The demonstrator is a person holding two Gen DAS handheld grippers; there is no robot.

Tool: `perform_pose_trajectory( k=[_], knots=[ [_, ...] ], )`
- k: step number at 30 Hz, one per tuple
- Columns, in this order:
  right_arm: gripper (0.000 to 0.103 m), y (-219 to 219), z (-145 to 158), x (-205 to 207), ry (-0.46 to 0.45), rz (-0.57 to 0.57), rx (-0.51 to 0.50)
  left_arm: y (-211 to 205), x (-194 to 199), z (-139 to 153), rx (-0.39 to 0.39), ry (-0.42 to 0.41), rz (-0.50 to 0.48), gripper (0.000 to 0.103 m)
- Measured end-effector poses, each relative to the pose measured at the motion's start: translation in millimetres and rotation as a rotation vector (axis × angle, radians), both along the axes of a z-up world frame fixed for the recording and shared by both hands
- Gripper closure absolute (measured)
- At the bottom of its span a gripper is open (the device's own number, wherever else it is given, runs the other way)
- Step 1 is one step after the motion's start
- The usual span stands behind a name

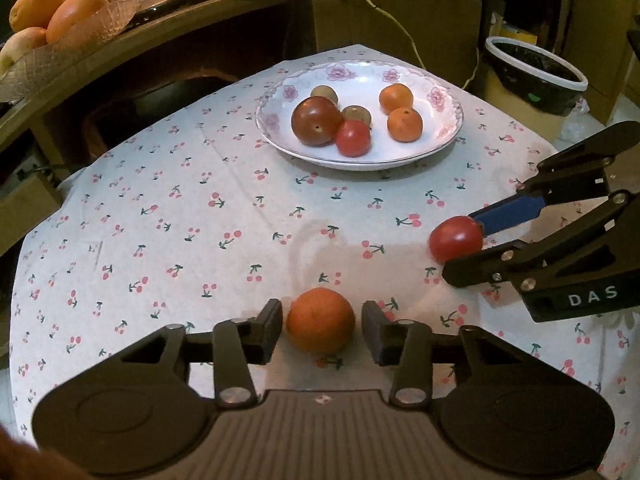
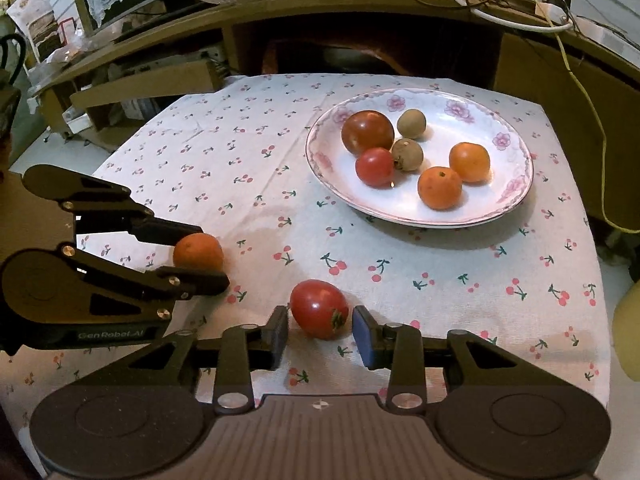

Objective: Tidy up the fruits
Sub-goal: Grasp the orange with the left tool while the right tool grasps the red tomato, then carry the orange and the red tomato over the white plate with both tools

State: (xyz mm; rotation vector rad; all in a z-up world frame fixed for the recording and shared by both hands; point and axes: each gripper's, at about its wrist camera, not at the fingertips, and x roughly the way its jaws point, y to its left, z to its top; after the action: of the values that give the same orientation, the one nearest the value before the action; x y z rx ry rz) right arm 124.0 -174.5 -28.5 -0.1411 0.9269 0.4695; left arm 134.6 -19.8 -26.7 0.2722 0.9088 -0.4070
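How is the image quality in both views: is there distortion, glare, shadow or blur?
Left wrist view: strong fisheye bending, the desk edge curves; dark corners; warm dim light; the plate rim sharp; soft shadow under the orange. Right wrist view: same curving; small glare spot on the tomato; plate casts a shadow on the cloth; background cables slightly soft.

Both wrist cameras are looking steeply down past their own jaws, close above the table point(image 1: 180, 208). Each is facing the plate point(image 1: 448, 136) beyond its jaws, and each is catching the other gripper at its side.
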Motion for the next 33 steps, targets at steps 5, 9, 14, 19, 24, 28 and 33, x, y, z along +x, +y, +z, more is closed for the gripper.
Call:
perform_pose_trajectory(
  k=[5, 9, 14, 19, 24, 28, 33],
  knots=[
    [0.049, 1, 0, -1, -0.006, 0.017, -0.01, 4, -2, -2, 0.0, -0.014, -0.009, 0.044],
    [0.05, 4, 0, 0, -0.012, 0.027, -0.017, 3, -1, -2, -0.005, -0.014, -0.013, 0.045],
    [0.067, 4, 0, 2, -0.016, 0.022, -0.037, 4, -3, -1, -0.04, 0.009, -0.013, 0.06],
    [0.072, 3, 1, 1, -0.003, 0.022, -0.021, 3, -1, 1, -0.046, 0.019, 0.001, 0.064],
    [0.072, 1, 6, 2, -0.005, 0.014, 0.0, -1, 7, 9, -0.079, 0.006, 0.003, 0.064],
    [0.072, -2, 19, 6, -0.038, -0.006, 0.022, -9, 18, 23, -0.104, -0.029, 0.004, 0.064],
    [0.072, -12, 31, 18, -0.078, -0.054, 0.034, -22, 37, 36, -0.116, -0.067, 0.011, 0.064]
  ],
)
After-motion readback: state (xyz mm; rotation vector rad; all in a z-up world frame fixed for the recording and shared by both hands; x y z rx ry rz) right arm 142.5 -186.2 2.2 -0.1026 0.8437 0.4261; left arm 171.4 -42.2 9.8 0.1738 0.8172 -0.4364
